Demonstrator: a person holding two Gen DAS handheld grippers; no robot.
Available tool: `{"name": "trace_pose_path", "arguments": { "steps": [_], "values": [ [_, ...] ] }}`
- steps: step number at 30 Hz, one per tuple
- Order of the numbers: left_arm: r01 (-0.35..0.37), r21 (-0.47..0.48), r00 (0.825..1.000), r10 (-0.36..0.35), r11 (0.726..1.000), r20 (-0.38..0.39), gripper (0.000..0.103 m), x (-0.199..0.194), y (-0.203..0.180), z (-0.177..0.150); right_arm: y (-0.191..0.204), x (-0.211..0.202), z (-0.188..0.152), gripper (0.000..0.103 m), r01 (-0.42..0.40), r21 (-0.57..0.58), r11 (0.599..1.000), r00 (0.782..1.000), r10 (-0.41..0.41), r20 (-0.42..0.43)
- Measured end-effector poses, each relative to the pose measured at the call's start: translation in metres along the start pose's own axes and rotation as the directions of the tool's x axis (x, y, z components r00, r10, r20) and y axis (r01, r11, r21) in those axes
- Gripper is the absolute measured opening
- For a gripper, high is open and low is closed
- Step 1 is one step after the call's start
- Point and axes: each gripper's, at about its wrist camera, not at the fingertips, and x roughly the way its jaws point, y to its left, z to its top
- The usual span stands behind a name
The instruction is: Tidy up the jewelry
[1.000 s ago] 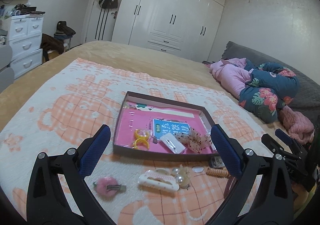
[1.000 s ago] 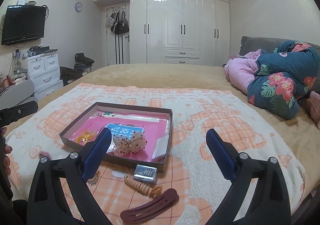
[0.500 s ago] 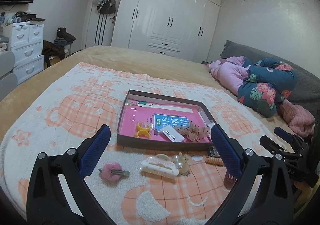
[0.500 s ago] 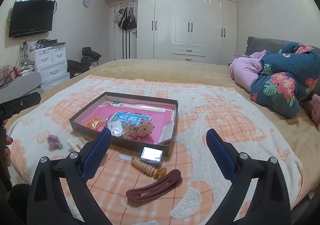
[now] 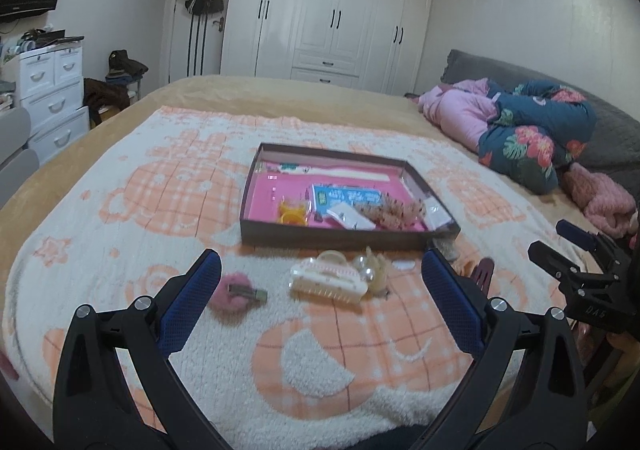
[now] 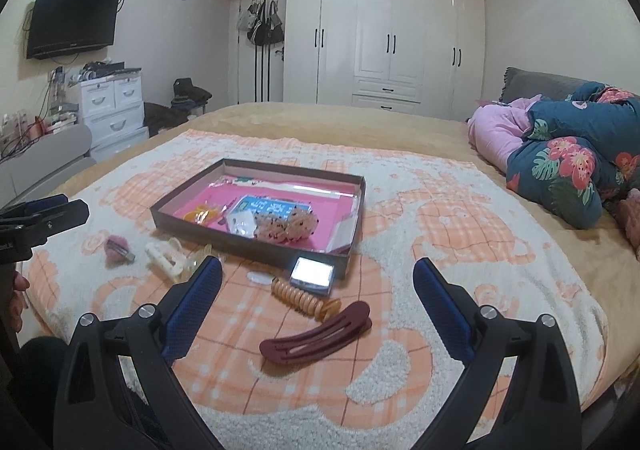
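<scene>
Bed [image 6: 420, 118], blanket [image 6: 460, 234] on top: carries every item.

Box [image 6: 356, 210], shallow, dark-walled, pink-lined, mid-blanket. Contents: blue printed card [image 6: 272, 207]; two speckled hair pieces [image 6: 288, 225] side by side; clear packet [image 6: 240, 225]; yellow-orange rings [image 5: 292, 212] near the left wall; a strip along the far wall, too blurred to identify.

Loose on the blanket, outside the box's near wall, largest first: cream claw clip [image 5: 328, 280]; maroon hair clip [image 6: 316, 338]; orange spiral hair tie [image 6: 304, 300]; pearl-like piece [image 5: 370, 270] touching the claw clip; small shiny case [image 6: 312, 272] against the box corner; pink pom-pom clip [image 5: 238, 294].

Left gripper [image 5: 320, 302]: jaws wide apart, empty, above the claw clip.
Right gripper [image 6: 316, 306]: jaws wide apart, empty, above the spiral tie and maroon clip.

Handling note: likely next is a pick-up of one loose piece. Descend straight, straddle the clip's narrow width, close gently; the fleecy pile may snag teeth.
</scene>
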Motion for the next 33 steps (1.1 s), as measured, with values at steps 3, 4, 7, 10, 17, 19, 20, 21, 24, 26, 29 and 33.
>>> {"name": "trace_pose_path", "arguments": {
  "steps": [3, 4, 7, 10, 17, 19, 20, 21, 24, 26, 29, 33],
  "values": [
    [0.001, 0.013, 1.000, 0.000, 1.000, -0.028, 0.092, 0.006, -0.002, -0.006, 0.001, 0.001, -0.005, 0.094, -0.003, 0.001, 1.000, 1.000, 0.003, -0.014],
    [0.003, 0.018, 0.999, -0.003, 1.000, -0.040, 0.092, 0.009, -0.003, -0.008, 0.001, 0.002, -0.008, 0.094, -0.005, 0.001, 1.000, 1.000, 0.005, -0.023],
    [0.008, 0.034, 0.998, -0.005, 0.999, -0.067, 0.092, 0.018, -0.009, -0.013, 0.000, 0.006, -0.016, 0.094, -0.011, 0.010, 1.000, 0.999, 0.012, -0.050],
    [0.018, 0.052, 0.996, -0.013, 0.998, -0.091, 0.092, 0.026, -0.014, -0.018, -0.001, 0.011, -0.022, 0.094, -0.011, 0.019, 1.000, 0.997, 0.012, -0.074],
    [0.024, 0.078, 0.990, -0.013, 0.997, -0.138, 0.092, 0.046, -0.019, -0.029, -0.007, 0.032, -0.037, 0.094, -0.003, 0.066, 0.998, 0.988, 0.013, -0.152],
    [0.021, 0.088, 0.990, -0.008, 0.996, -0.144, 0.092, 0.051, -0.019, -0.031, -0.009, 0.039, -0.041, 0.094, -0.001, 0.083, 0.997, 0.985, 0.016, -0.174],
    [0.020, 0.088, 0.989, -0.007, 0.996, -0.149, 0.092, 0.054, -0.018, -0.032, -0.011, 0.043, -0.043, 0.094, 0.006, 0.088, 0.996, 0.982, 0.010, -0.186],
    [0.021, 0.086, 0.988, -0.007, 0.996, -0.155, 0.092, 0.057, -0.017, -0.032, -0.012, 0.047, -0.043, 0.094, 0.013, 0.092, 0.996, 0.981, 0.006, -0.195],
    [0.023, 0.079, 0.986, -0.010, 0.997, -0.166, 0.092, 0.064, -0.015, -0.031, -0.016, 0.058, -0.045, 0.094, 0.019, 0.121, 0.992, 0.977, 0.007, -0.215],
    [0.021, 0.079, 0.985, -0.007, 0.997, -0.173, 0.092, 0.071, -0.014, -0.030, -0.020, 0.066, -0.045, 0.094, 0.031, 0.140, 0.990, 0.974, 0.001, -0.225],
    [0.027, 0.083, 0.983, -0.012, 0.996, -0.181, 0.092, 0.079, -0.013, -0.028, -0.023, 0.078, -0.046, 0.094, 0.041, 0.158, 0.987, 0.971, -0.002, -0.240],
    [0.034, 0.090, 0.981, -0.016, 0.995, -0.191, 0.092, 0.089, -0.013, -0.025, -0.028, 0.094, -0.051, 0.094, 0.054, 0.168, 0.984, 0.963, -0.007, -0.270]
  ]
}}
